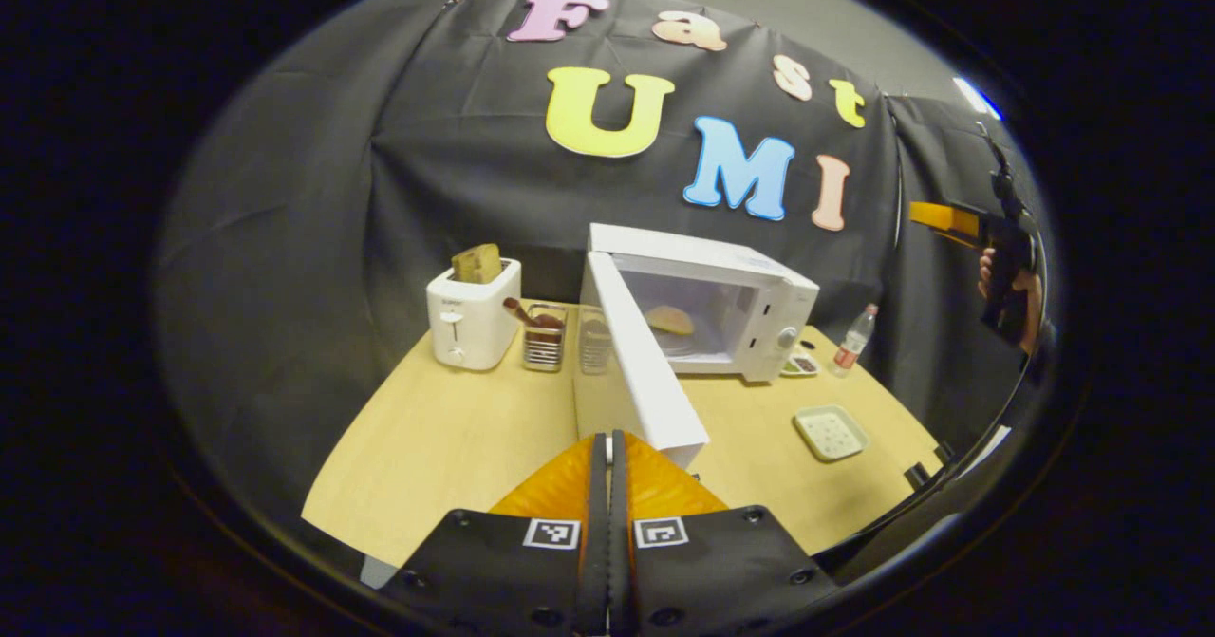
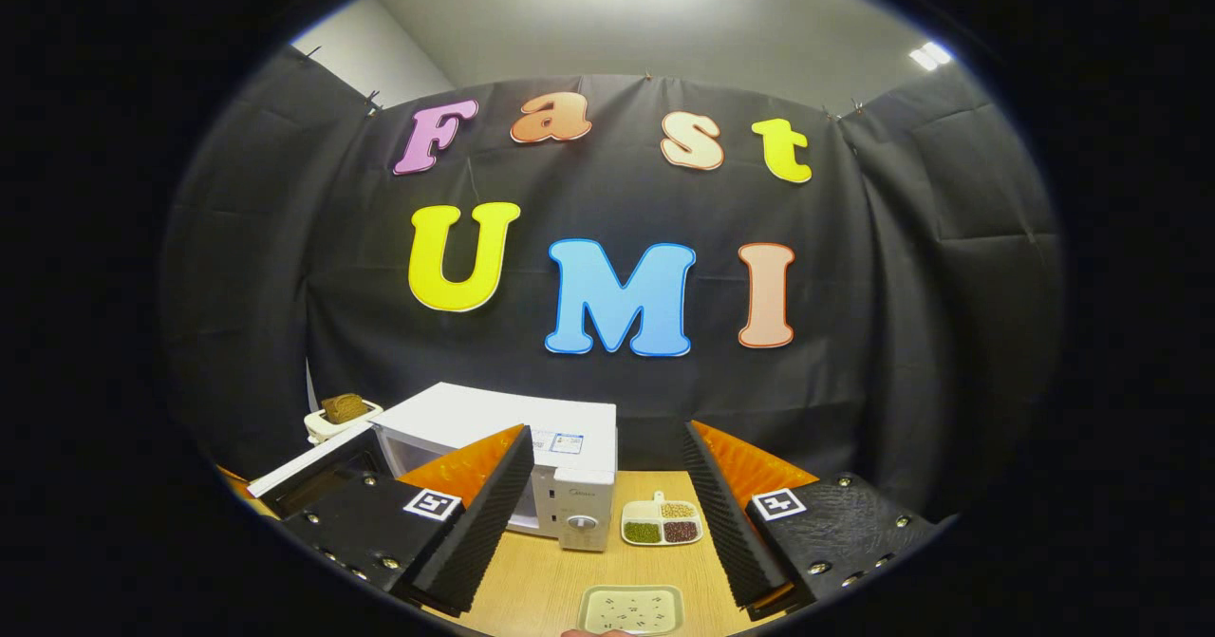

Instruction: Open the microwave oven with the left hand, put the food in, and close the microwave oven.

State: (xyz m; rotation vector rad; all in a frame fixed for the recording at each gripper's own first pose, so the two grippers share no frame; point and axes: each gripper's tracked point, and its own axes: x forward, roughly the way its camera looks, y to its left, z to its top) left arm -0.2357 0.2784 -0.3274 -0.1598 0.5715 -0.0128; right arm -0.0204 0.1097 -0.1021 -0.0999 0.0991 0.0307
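Microwave oven (image 1: 721,309): white, standing on the wooden table (image 1: 456,438), taken here as the landmark for all places. Its door (image 1: 641,371) stands swung wide open toward the camera of the left gripper view, hinged on the oven's left side. Food (image 1: 670,319): a pale, flat, rounded piece lying inside the oven cavity on the floor or turntable; exact kind cannot be told. Left gripper (image 1: 608,485): fingers pressed together with nothing between them, tips just short of the door's outer edge, whether touching it cannot be told. Right gripper (image 2: 603,514): jaws spread wide and holding nothing, raised in front of the oven's control-panel side; in the left gripper view it shows far to the right of the oven, held in a hand (image 1: 1020,290). Tray (image 1: 831,431): small, pale green, bare, on the table in front of the oven and to its right. Toaster (image 1: 472,314): white, with bread in its slot, left of the oven. Divided dish (image 2: 662,521): with green and brown contents, just beside the oven's right side. Progress, as judged: opening appears done and the food appears placed; closing the door is left, and the left gripper looks well set to push it.
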